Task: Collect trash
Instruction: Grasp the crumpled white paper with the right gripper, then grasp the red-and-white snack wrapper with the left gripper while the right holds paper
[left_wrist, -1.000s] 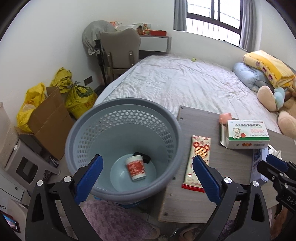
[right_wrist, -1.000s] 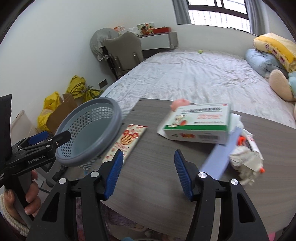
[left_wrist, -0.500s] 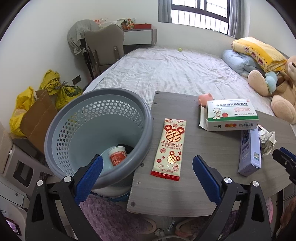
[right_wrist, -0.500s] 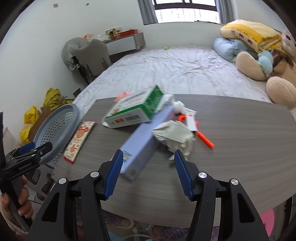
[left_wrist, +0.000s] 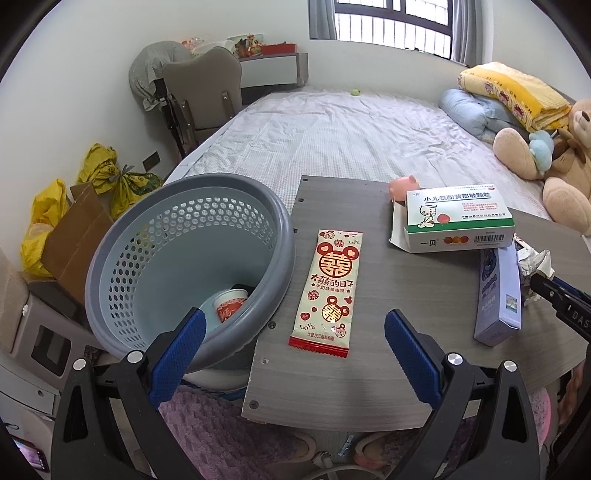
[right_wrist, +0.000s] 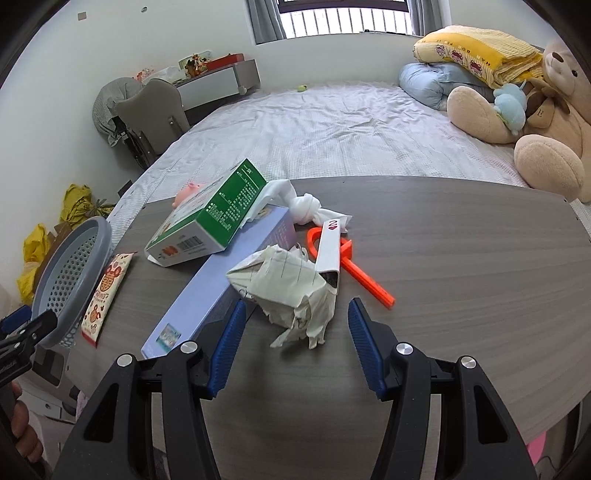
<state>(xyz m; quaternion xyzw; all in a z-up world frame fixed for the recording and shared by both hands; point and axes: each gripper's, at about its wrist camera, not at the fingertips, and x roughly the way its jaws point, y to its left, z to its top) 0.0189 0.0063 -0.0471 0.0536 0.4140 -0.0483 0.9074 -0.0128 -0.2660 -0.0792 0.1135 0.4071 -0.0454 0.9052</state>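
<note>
Since the earlier frames, both grippers swung rightward off the basket side onto the table clutter. Right gripper (right_wrist: 297, 332) now sat over the crumpled paper wad (right_wrist: 291, 286), jaws apart, nothing pinched; the wad lay between and just ahead of the blue pads (right_wrist: 227, 341), not touched as far as I could tell. Lavender box (right_wrist: 221, 280) lay just left of the wad, one end beside the left pad. White slim carton (right_wrist: 330, 247) leaned on the wad's far side, over an orange plastic piece (right_wrist: 364, 275). Knotted white tissue (right_wrist: 304, 208) sat further ahead. Green-and-white medicine box (right_wrist: 210, 218) was ahead-left, tilted, resting on the lavender box.

Left gripper (left_wrist: 293, 332) hung with jaws wide apart and empty, the red-and-cream snack wrapper (left_wrist: 330, 288) flat on the table (left_wrist: 388, 295) between and just ahead of its pads. Grey perforated basket (left_wrist: 177, 258) stood off the table's left edge, beside the left pad, with a red-printed paper cup (left_wrist: 231, 304) inside. Small pink toy (left_wrist: 402, 182) sat behind the medicine box, partly hidden. Bed (left_wrist: 351, 140) and a teddy bear (right_wrist: 535, 110) lay beyond.
</note>
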